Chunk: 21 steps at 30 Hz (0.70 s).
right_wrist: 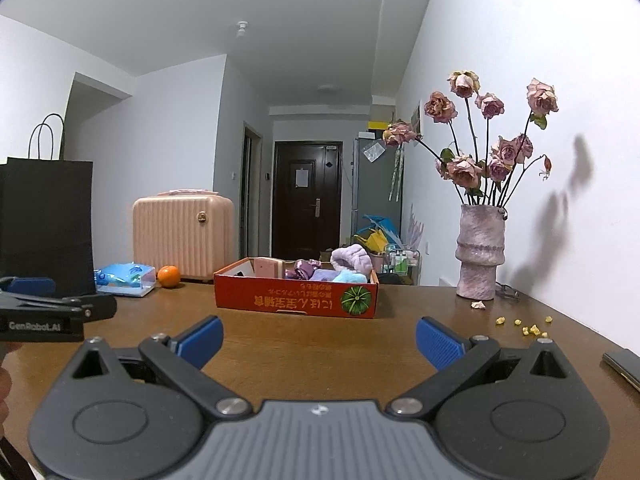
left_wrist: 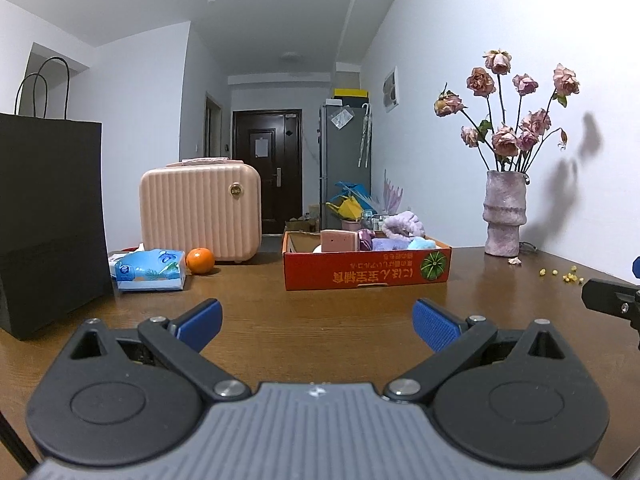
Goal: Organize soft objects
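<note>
1. Left wrist view: the left gripper (left_wrist: 316,326) hovers over the bare brown table (left_wrist: 340,312), its blue-padded fingers (left_wrist: 200,322) spread wide with nothing between them.
2. Right wrist view: the right gripper (right_wrist: 318,338) is spread just as wide and also holds nothing. The left gripper's black side shows at this view's left edge.
3. The landmark is a shallow red cardboard box (left_wrist: 366,272) with a green squash picture on its front, sitting on the table straight ahead of both grippers, well apart from them.
4. Inside the box lie the soft objects: a pink sponge-like block (left_wrist: 339,241) at the left, a lilac fluffy headband (left_wrist: 402,224) piled at the back, a light blue plush piece (left_wrist: 421,243) at the right, and a purple folded cloth (left_wrist: 390,244) between them.
5. Left of the box, an orange (left_wrist: 200,260) rests on the table, touching or just beside a blue tissue pack (left_wrist: 150,270).
6. Behind the orange, left of the box, stands a pink ribbed case (left_wrist: 200,212).
7. Farther left of the box is a black paper bag (left_wrist: 50,216) with handles.
8. Right of the box, near the wall, a pink vase (left_wrist: 504,214) holds dried roses, with small yellow crumbs (left_wrist: 560,274) scattered on the table beyond it.
</note>
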Tool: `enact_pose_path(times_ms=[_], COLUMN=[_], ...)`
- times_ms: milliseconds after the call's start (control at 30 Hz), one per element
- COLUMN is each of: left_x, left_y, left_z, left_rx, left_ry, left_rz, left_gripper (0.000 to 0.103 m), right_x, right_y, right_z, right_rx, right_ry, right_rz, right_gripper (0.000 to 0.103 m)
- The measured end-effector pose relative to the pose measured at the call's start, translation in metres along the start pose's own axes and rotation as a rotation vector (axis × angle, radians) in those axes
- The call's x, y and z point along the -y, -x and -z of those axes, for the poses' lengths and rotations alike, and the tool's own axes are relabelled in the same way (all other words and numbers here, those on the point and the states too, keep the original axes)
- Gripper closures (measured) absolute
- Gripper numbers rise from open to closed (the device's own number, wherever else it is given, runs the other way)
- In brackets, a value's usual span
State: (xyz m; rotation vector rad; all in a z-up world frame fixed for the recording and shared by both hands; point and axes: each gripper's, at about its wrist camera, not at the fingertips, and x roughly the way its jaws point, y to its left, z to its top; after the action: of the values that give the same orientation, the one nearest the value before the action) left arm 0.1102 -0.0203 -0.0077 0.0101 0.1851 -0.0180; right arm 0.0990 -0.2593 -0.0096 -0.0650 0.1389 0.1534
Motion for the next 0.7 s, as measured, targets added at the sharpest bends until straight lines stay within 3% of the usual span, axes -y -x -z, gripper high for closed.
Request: enact_pose_path(times_ms=[700], left_x=[0.0009], left_y=[0.0067], left_z=[0.0009], left_rx=[0.017], left_ry=[-0.009], left_rz=[0.007], left_gripper=[0.0], right_x=[-0.0022], right_y=[0.0055], right_z=[-0.0011], right_rx=[0.013], right_ry=[0.002], right_rz=[-0.003], right_gripper=[0.0])
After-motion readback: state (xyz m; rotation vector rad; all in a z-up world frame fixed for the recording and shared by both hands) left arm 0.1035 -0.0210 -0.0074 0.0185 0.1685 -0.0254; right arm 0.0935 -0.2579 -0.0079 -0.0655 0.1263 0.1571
